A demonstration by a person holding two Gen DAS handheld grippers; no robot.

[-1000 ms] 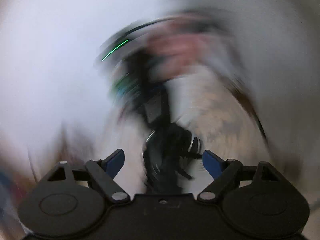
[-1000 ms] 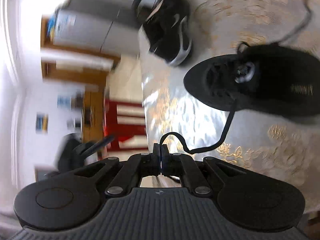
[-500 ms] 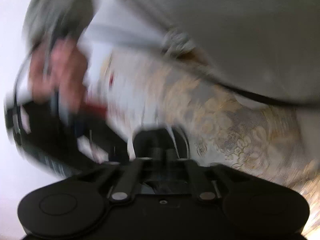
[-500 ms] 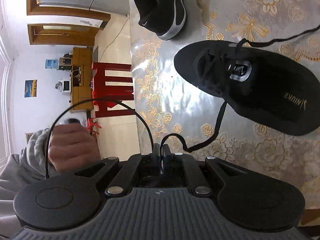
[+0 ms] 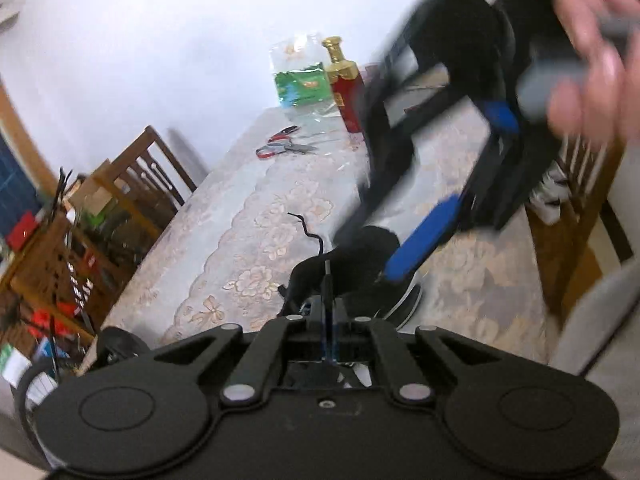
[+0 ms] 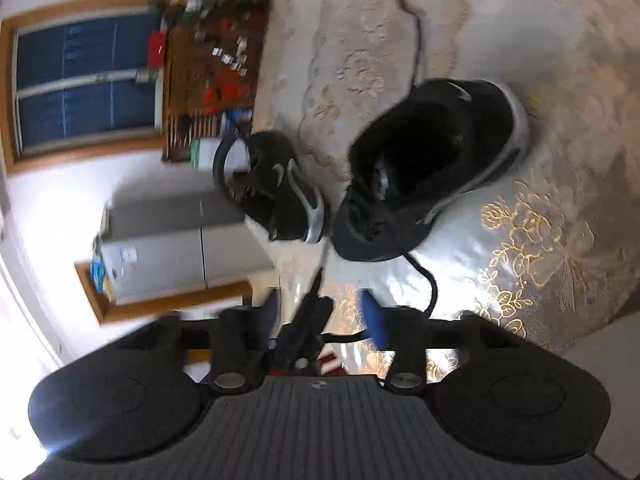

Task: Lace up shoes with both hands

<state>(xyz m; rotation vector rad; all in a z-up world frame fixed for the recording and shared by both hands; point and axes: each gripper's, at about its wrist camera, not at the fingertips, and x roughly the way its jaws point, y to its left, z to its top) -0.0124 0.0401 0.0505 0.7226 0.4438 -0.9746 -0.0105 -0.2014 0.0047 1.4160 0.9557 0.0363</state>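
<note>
Over the shoe (image 6: 432, 168), left fingers (image 5: 327, 280) now pinch the lace (image 6: 320, 276) while right fingers (image 6: 320, 312) open, releasing it.

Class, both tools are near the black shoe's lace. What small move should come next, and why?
Probably draw the right tool back, clear of the lace: its jaws are opening, and the left tool, shut on what looks like the lace from the shoe, sits between them.

A white wall (image 5: 160, 40) rises behind the table (image 5: 280, 184), which wears a lace floral cloth; a wooden chair (image 5: 152, 168) stands beside it; a cluttered wooden shelf (image 6: 208, 60) adjoins a wood-framed window (image 6: 80, 80); a grey refrigerator (image 6: 180, 240) stands nearby.
</note>
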